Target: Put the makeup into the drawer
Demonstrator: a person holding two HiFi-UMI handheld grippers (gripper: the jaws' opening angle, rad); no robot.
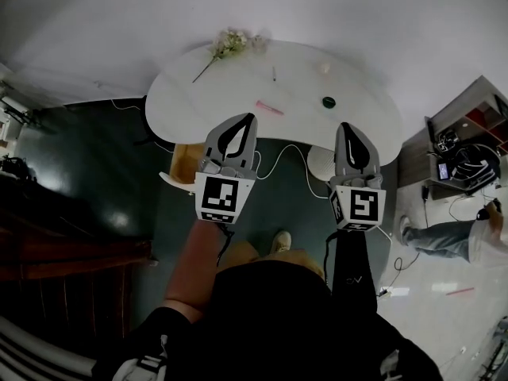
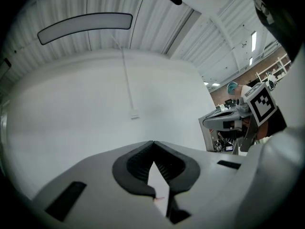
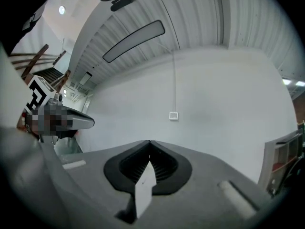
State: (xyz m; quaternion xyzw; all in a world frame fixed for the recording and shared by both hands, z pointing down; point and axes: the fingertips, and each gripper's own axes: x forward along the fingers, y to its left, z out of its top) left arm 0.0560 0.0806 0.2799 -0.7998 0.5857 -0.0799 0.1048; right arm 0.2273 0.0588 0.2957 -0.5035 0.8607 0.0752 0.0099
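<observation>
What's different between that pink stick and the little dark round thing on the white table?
Shape: the pink stick is long and thin, the dark round thing small and round. Colour: the pink stick is bright pink, the dark round thing nearly black. Place: the pink stick shows just beyond the left gripper, the dark round thing beyond the right gripper. Both lie on the white table, apart and untouched.

Left gripper (image 1: 251, 117) and right gripper (image 1: 348, 125) were held side by side before the body, pointing level, apart from each other. Jaws on both were closed tip to tip, empty. Left forearm (image 1: 198, 264) was bare, right forearm (image 1: 354, 268) dark-sleeved.
</observation>
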